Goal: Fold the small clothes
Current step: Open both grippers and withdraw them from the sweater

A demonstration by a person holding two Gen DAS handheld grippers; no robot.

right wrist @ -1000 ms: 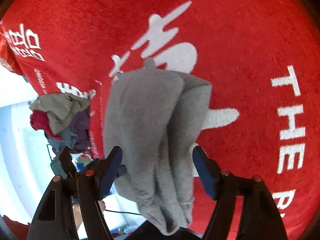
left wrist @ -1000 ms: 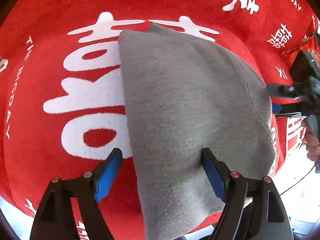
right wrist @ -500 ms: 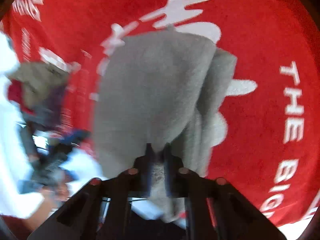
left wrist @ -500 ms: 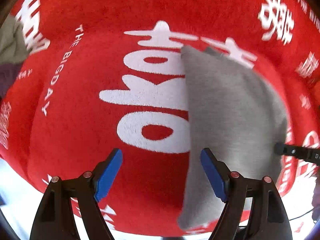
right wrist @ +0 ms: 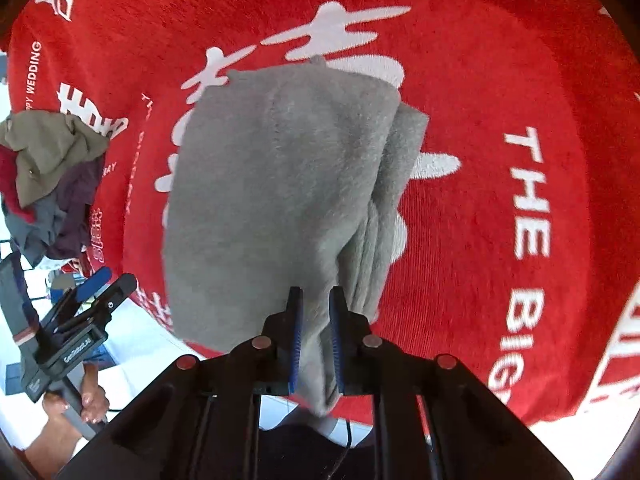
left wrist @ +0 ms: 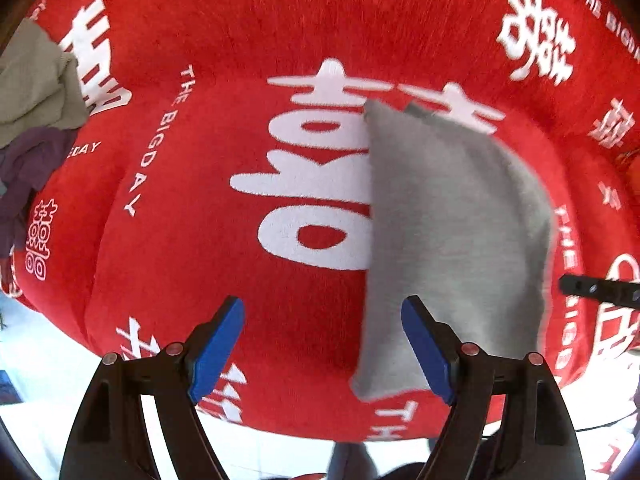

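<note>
Right gripper (right wrist: 314, 336) clamped on the near edge of the grey garment (right wrist: 276, 200), blue pads pressing a bunched fold of the cloth between them; jaws just narrowed from wide to nearly shut and eased a touch, the cloth caught throughout. Garment folded into a tall rectangle, draping from the grip down onto the middle of the red blanket (right wrist: 500, 80), over the big white characters, with thicker stacked layers along its right side in the right wrist view. Far corners resting on the blanket; near end lifted into the pads.

Left gripper (left wrist: 322, 344) wide apart with nothing between the blue pads, jaws just spread a little further; hovering above bare red blanket (left wrist: 180, 280) near its front edge, the garment (left wrist: 452, 232) just beside the right-hand pad, whether touching it cannot be told. Seen from the right wrist at the blanket's left front corner, held by a hand (right wrist: 86, 404) low at the frame's left.

Heap of loose clothes (right wrist: 48, 176) in olive, purple, red and grey-blue at the blanket's left edge, well apart from the grey garment.
</note>
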